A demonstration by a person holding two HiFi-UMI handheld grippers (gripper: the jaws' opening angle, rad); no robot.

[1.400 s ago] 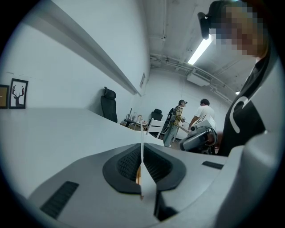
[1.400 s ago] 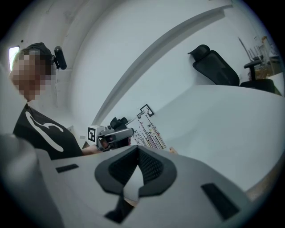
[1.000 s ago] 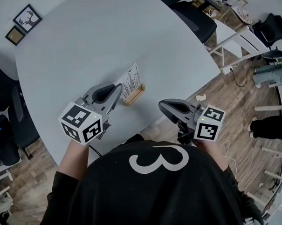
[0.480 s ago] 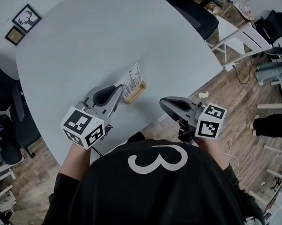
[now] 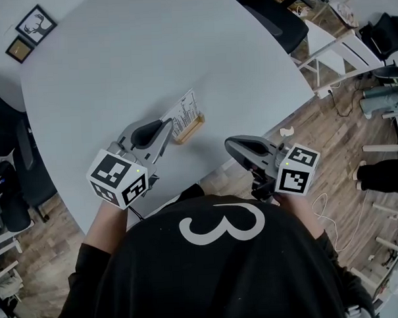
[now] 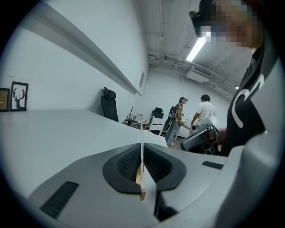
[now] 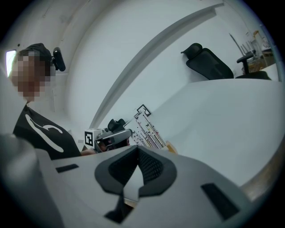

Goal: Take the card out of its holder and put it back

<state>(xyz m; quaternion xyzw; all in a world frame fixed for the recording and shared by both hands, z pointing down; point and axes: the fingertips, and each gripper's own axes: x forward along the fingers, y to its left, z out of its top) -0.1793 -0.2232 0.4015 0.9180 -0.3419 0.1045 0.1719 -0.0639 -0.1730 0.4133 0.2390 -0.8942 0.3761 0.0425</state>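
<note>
A white card (image 5: 186,113) with printed lines stands upright in a small wooden holder (image 5: 191,133) near the front edge of the round white table (image 5: 148,58). My left gripper (image 5: 166,127) reaches the card's left edge. In the left gripper view the card (image 6: 141,133) runs edge-on between the dark pads, which close on it above the holder (image 6: 140,180). My right gripper (image 5: 229,146) hovers at the table's rim to the right of the holder, shut and holding nothing. The right gripper view shows the card's face (image 7: 148,129) and the left gripper (image 7: 113,136) beside it.
Two framed pictures (image 5: 38,25) lie at the table's far left. Black office chairs (image 5: 272,23) stand at the far right and at the left (image 5: 8,163). Wooden floor lies beyond the table's right edge. Two people (image 6: 180,120) stand far off in the room.
</note>
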